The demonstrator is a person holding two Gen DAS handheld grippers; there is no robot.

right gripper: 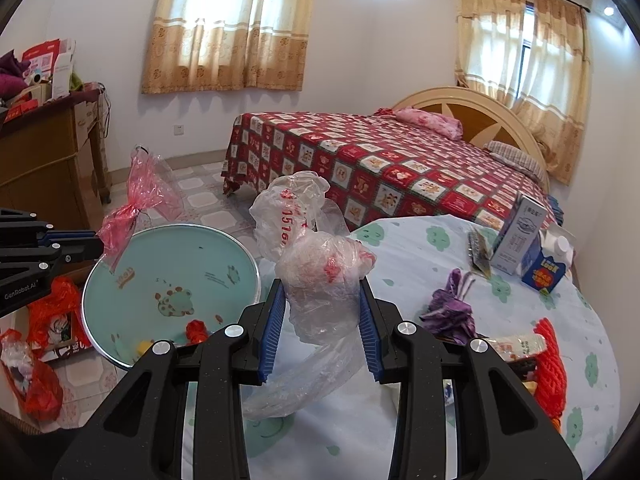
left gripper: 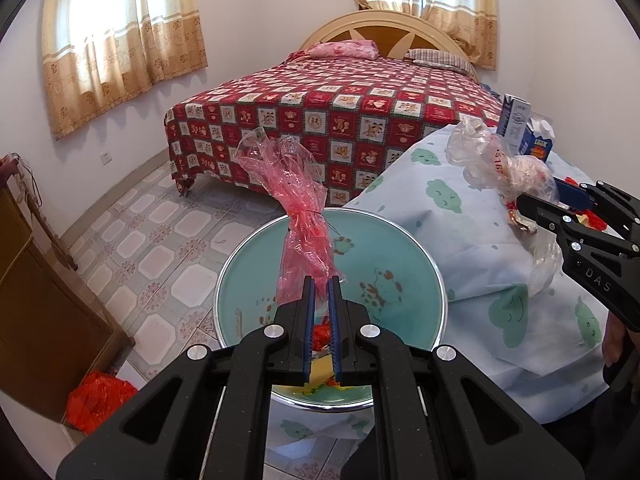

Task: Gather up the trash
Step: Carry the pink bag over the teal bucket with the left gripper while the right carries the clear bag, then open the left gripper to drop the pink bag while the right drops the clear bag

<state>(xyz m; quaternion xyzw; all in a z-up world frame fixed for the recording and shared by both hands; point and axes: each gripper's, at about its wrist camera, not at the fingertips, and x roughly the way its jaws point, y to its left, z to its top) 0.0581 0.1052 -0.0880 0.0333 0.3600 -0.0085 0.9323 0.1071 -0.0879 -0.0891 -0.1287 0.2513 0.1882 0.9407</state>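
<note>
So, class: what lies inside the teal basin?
In the teal basin, near its front rim, lie a red scrap and a yellow piece. The right gripper covers the rest of that edge, so anything more there cannot be seen.

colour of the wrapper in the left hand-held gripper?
Translucent pink-red wrapper, tied mid-length, clamped in the left hand-held gripper. Clearest in the left wrist view.

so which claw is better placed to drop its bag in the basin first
Left. The left claw holds the pink bag right over the basin. The right claw grips the clear bag over the table, beside the basin.
</note>
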